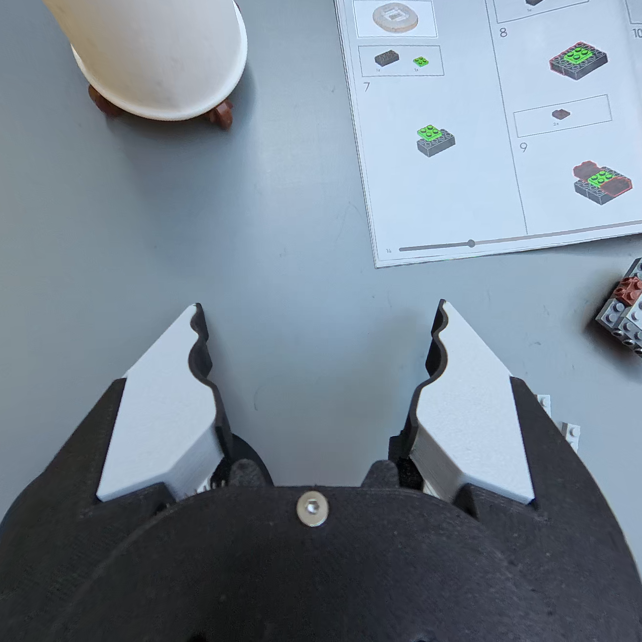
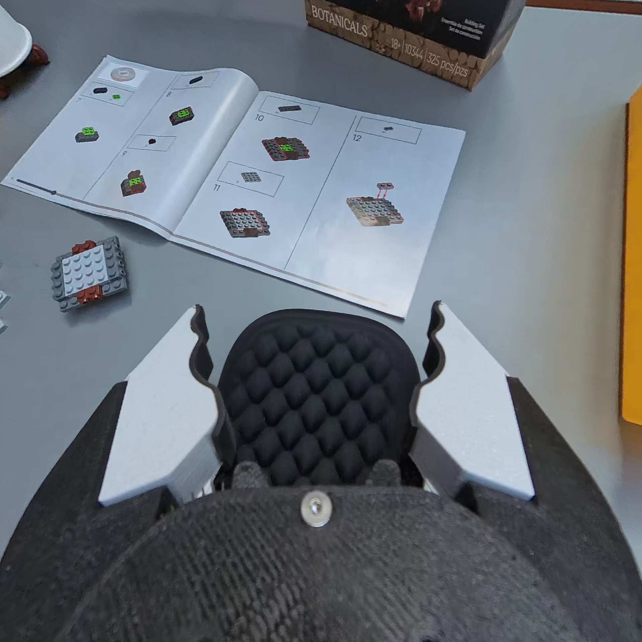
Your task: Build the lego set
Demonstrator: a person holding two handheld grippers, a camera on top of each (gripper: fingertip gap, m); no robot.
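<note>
We see both grippers idle above the grey table (image 1: pixel 173 225), each with its jaws wide apart and nothing between them: the left gripper (image 1: pixel 319 305) over bare table, the right gripper (image 2: pixel 318 305) over a black quilted pad (image 2: pixel 318 389) that lies just short of the open instruction booklet (image 2: pixel 347 166). The task's thing, a small half-built block of grey plates with brown pieces at two ends (image 2: pixel 88 272), sits on the table to the left of the right gripper and near the booklet's lower edge; in the left wrist view it shows only at the right border (image 1: pixel 625 309). Two small pale grey loose pieces (image 1: pixel 569 432) lie just beside the left gripper's right finger, partly hidden by it. We judge the main risk to be these tiny pieces: broad jaws closing on a thin plate may tip it or flick it across the smooth table. A second risk is the block itself, which rests free and may slide or twist when a piece is pressed on unless the other gripper steadies it. Pressing off-centre may also pop the brown end pieces loose. A white pot on brown feet (image 1: pixel 156 59) stands well apart at the far left, and the set's box (image 2: pixel 410 38) and a yellow sheet (image 2: pixel 632 260) lie farther off.
</note>
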